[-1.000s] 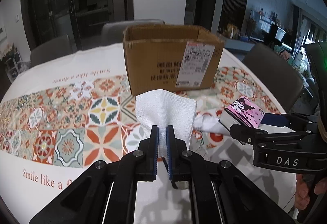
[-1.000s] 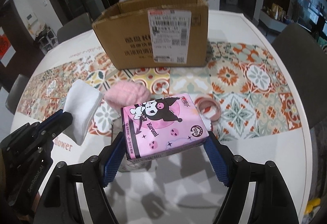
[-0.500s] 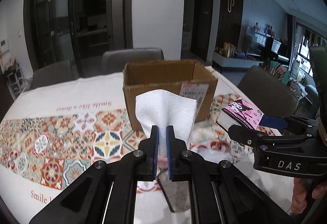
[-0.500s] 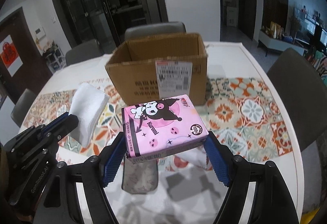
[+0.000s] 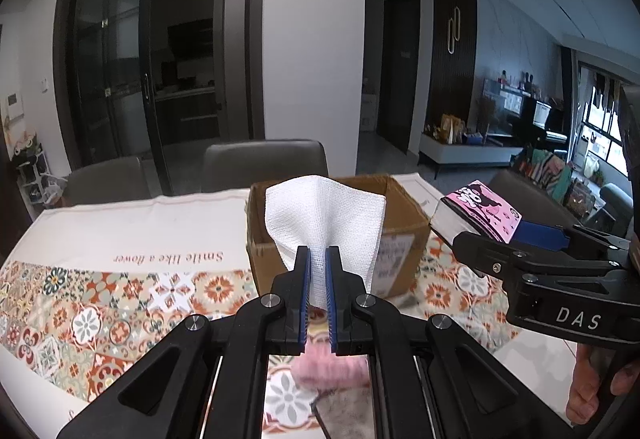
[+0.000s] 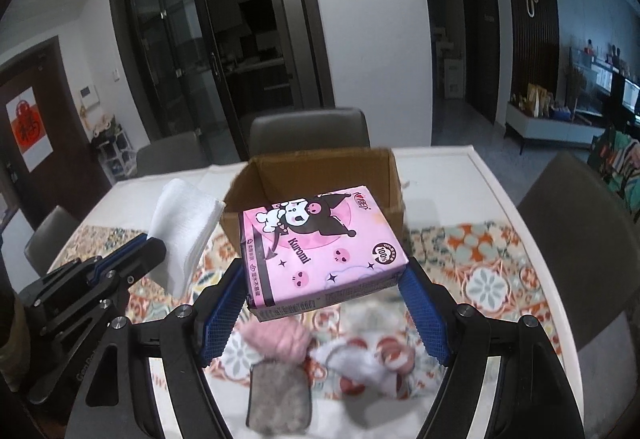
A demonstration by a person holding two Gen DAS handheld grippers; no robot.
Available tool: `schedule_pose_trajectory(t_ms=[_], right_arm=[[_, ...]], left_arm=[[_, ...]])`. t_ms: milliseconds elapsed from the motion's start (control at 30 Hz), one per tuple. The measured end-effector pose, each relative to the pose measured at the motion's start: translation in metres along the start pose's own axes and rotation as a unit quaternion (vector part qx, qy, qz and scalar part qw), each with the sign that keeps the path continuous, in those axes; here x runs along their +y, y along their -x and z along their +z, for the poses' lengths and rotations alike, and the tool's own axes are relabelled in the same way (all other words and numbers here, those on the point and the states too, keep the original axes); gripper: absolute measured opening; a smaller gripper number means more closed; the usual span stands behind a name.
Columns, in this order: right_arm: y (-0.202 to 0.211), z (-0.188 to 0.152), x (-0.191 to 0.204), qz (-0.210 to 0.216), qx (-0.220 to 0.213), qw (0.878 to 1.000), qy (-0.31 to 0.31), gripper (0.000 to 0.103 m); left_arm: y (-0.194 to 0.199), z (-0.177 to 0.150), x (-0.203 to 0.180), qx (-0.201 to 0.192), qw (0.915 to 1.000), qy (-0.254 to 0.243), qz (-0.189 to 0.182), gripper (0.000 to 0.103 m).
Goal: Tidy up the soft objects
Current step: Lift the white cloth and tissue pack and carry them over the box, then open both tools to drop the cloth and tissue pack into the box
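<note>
Cardboard box (image 6: 316, 179): open-topped, standing on the surface (image 5: 132, 227) toward its far side, with a printed label on the near wall. The part of its inside that shows in the right wrist view is bare brown wall; the floor of the box is hidden behind the held pack.

Left tool (image 5: 318, 279): its 2 blue-padded fingers are pressed close together, pinching a folded white cloth (image 5: 326, 223). The cloth stands up and fans out above the fingertips, held in the air on the near side of the box, in front of its near wall in the left wrist view.

Right tool (image 6: 324, 299): its fingers are spread wide and clamp a pink tissue pack (image 6: 320, 247) by its 2 short ends. The pack bears a cartoon figure and the word "Kuromi", lies face up and slightly tilted, and is held off the surface, just short of the box opening.

Relation of the 2 tools: side by side, the white cloth to the left of the pink pack, neither touching the box.

Surface: covered by a white tablecloth with a band of coloured tile pattern (image 5: 80, 303) and the words "Smile like a flower".

Items lying below the tools: a pink fluffy item (image 6: 280, 339), a grey fuzzy item (image 6: 280, 395) touching it, and a white cloth with red spots (image 6: 368, 363) to their right, all blurred.

Chairs: grey ones (image 6: 308, 135) stand beyond the far edge.
</note>
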State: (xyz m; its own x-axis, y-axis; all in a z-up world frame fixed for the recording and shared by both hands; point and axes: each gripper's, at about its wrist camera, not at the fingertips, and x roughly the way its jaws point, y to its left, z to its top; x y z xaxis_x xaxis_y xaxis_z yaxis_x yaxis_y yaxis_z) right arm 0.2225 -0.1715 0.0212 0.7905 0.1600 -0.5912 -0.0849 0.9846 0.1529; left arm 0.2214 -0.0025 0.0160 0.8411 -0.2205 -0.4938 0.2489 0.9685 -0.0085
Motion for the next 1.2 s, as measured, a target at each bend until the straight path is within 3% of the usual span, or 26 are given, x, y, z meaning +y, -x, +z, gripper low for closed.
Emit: schedule_pose_trajectory(t_ms=[633, 1200], right_arm=[[-0.046, 0.057, -0.004, -0.001, -0.037, 0.999, 0.019, 0.077], [-0.116, 0.078, -0.014, -0.006, -0.001, 1.0, 0.029, 0.077]], left_arm=[[-0.053, 0.042, 0.004, -0.023, 0.9996, -0.004, 0.014, 0.009], [-0.123, 0.043, 0.005, 0.016, 0.9997, -0.01, 0.016, 0.009]])
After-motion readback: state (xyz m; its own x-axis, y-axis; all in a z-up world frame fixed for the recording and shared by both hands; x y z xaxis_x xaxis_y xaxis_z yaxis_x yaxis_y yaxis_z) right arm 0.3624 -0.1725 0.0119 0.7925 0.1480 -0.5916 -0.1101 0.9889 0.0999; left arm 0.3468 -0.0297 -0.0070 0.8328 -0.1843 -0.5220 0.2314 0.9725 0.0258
